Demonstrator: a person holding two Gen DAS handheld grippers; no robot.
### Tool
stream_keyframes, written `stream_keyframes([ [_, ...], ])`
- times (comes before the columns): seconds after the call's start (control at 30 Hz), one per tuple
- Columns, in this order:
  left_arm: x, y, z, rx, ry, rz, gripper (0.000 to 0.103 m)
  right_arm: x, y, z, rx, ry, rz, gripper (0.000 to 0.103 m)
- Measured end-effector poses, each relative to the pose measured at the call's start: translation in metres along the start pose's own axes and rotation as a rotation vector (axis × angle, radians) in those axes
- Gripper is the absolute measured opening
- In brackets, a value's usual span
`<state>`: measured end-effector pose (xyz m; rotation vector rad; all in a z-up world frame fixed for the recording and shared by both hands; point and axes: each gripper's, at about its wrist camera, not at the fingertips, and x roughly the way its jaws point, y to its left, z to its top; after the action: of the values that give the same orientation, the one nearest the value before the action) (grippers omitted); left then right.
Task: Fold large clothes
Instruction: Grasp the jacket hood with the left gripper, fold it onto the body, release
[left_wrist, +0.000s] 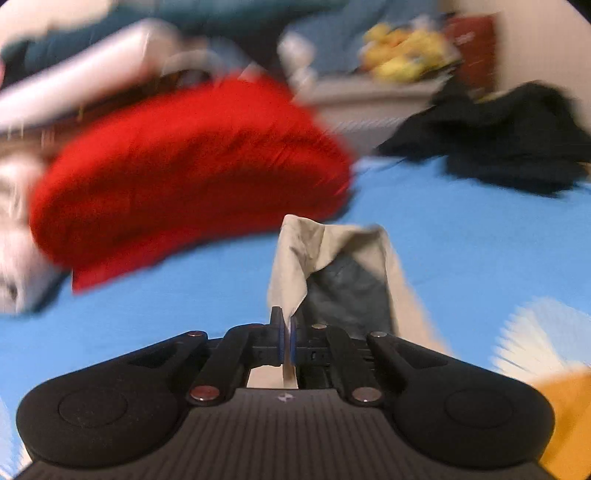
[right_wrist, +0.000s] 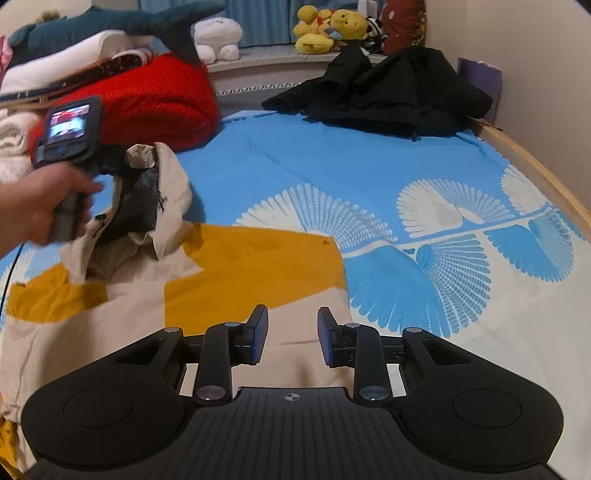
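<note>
Here the left hand-held gripper (left_wrist: 287, 334) was clamped tight on a fold of the beige jacket (left_wrist: 295, 266), its blue pads pressed together with the cloth pinched between them and a strip of fabric hanging below. The jacket rose from the jaws in a loose peak, its dark lining (left_wrist: 347, 291) showing inside. In the right wrist view the person's left hand (right_wrist: 40, 206) held that gripper lifted above the bed (right_wrist: 332, 155), the beige jacket (right_wrist: 162, 206) bunched up around it — the rest of the garment trailed down onto the blue bedspread, across a yellow panel (right_wrist: 258, 266). The right hand-held gripper (right_wrist: 292, 334) stood wide apart, holding nothing, hovering low over the jacket's pale near edge. A red blanket (right_wrist: 155, 103) lay folded at the far left, a black coat (right_wrist: 388, 96) heaped well apart near the wall, and yellow plush toys (right_wrist: 328, 31) sat on the ledge behind.
</note>
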<state>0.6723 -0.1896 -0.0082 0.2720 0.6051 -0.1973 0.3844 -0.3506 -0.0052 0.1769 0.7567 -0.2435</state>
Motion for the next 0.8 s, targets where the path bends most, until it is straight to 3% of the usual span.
stream_keyframes([
  [0.13, -0.138, -0.006, -0.052, 0.166, -0.152, -0.127, 0.002, -0.009, -0.004, 0.005, 0.031, -0.023, 0.016, 0.031],
  [0.2, -0.197, -0.006, -0.098, 0.205, -0.142, -0.174, 0.002, -0.015, -0.005, 0.005, 0.046, -0.035, 0.026, 0.031],
  [0.27, -0.236, -0.002, -0.153, 0.219, -0.039, -0.206, 0.003, -0.024, -0.008, 0.005, 0.060, -0.054, 0.033, 0.031],
  [0.33, -0.257, 0.004, -0.206, 0.233, 0.126, -0.224, 0.008, -0.031, -0.011, 0.005, 0.079, -0.074, 0.047, 0.031],
  [0.4, -0.267, 0.014, -0.229, 0.197, 0.239, -0.227, 0.011, -0.034, -0.014, 0.004, 0.104, -0.079, 0.068, 0.032],
  [0.43, -0.273, 0.022, -0.233, 0.161, 0.256, -0.210, 0.016, -0.035, -0.015, 0.003, 0.120, -0.078, 0.077, 0.039],
  [0.5, -0.280, 0.040, -0.226, 0.042, 0.236, -0.179, 0.027, -0.034, -0.015, 0.001, 0.149, -0.069, 0.098, 0.042],
  [0.67, -0.250, 0.086, -0.199, -0.392, 0.206, -0.162, 0.028, -0.018, -0.002, -0.007, 0.216, 0.016, 0.192, 0.042],
  [0.73, -0.233, 0.096, -0.206, -0.509, 0.217, -0.155, 0.031, -0.009, 0.006, -0.009, 0.253, 0.061, 0.253, 0.042],
  [0.8, -0.211, 0.102, -0.215, -0.595, 0.290, -0.131, 0.033, 0.000, 0.014, -0.011, 0.276, 0.101, 0.313, 0.044],
])
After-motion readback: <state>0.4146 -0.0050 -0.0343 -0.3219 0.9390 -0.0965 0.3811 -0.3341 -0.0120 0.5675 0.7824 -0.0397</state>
